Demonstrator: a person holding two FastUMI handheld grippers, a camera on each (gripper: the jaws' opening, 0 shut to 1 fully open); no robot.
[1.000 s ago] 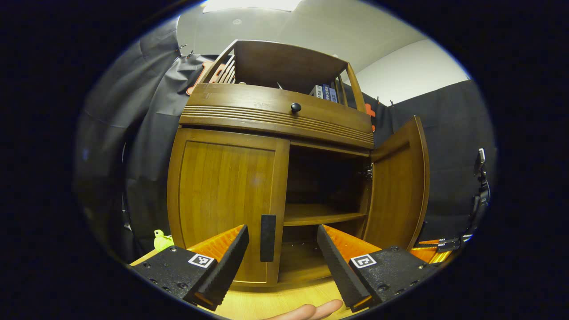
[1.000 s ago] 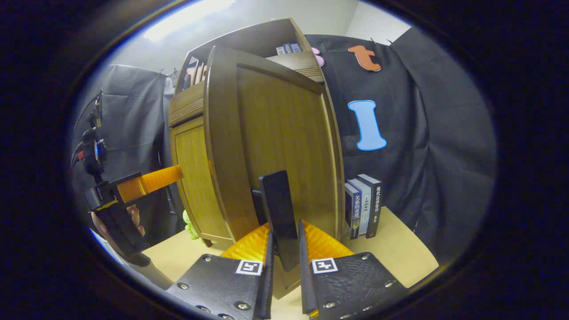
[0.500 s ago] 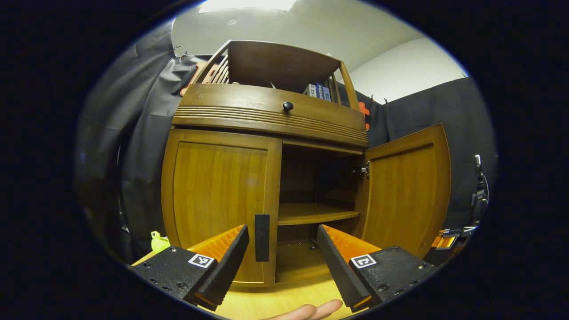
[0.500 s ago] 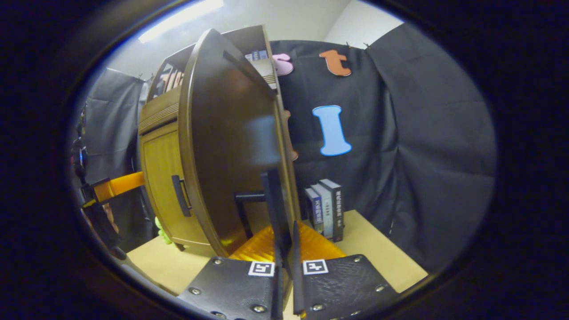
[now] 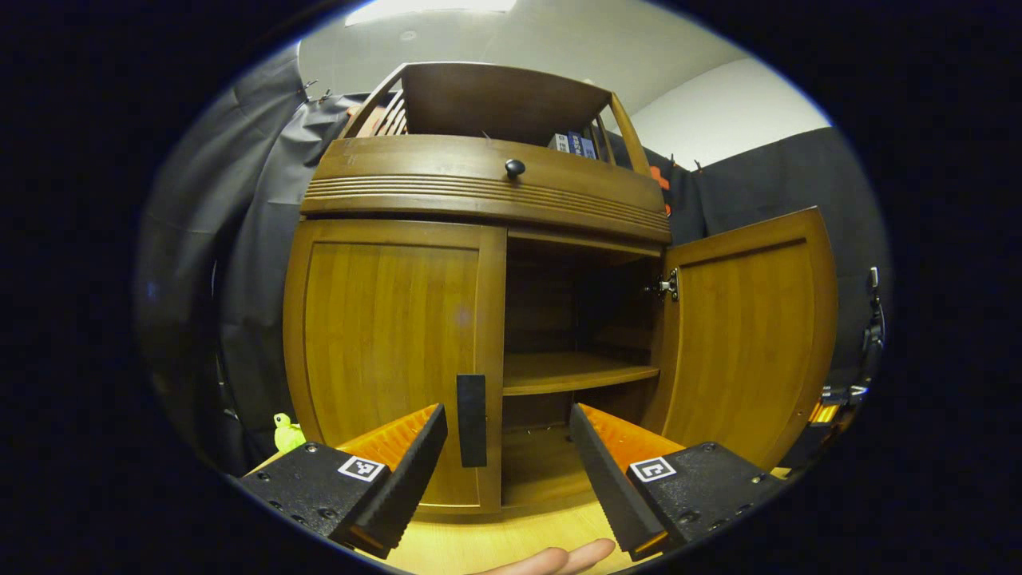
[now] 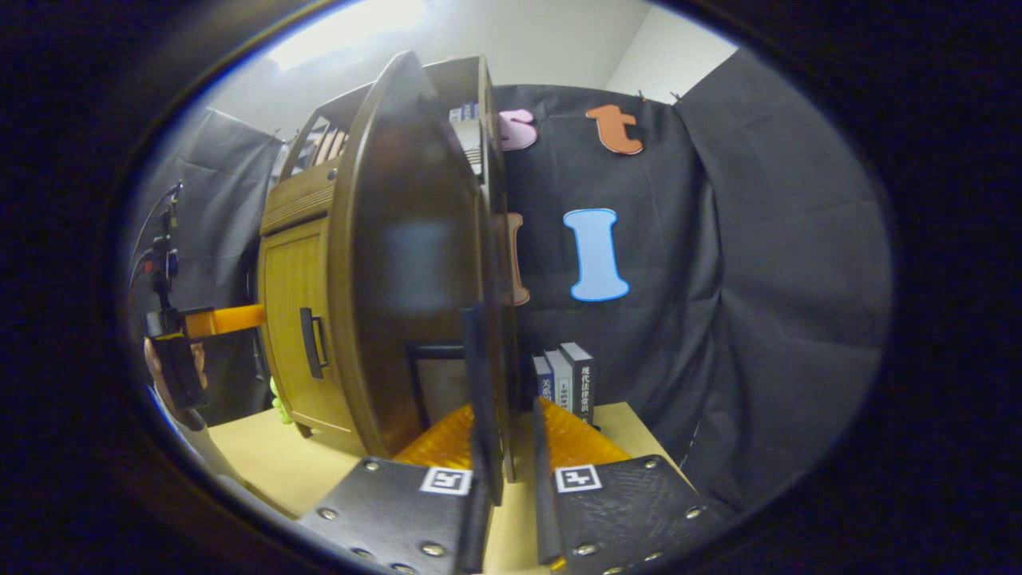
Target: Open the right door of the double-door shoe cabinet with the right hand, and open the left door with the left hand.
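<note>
I see the shoe cabinet (image 5: pixel 479 208) on the worktop (image 5: pixel 495 543). Its right door (image 5: pixel 746 335) stands wide open at 3 o'clock; its left door (image 5: pixel 391 351) is closed. My right gripper (image 6: pixel 503 487) has its jaws nearly closed around the right door's handle (image 6: pixel 477 399). My left gripper (image 5: pixel 507 471) holds its jaws spread before the left door's handle (image 5: pixel 471 419) at 6 o'clock.

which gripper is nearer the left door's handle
Left. The left gripper is open just in front of the left door's handle; the right gripper is off at the open right door.
</note>
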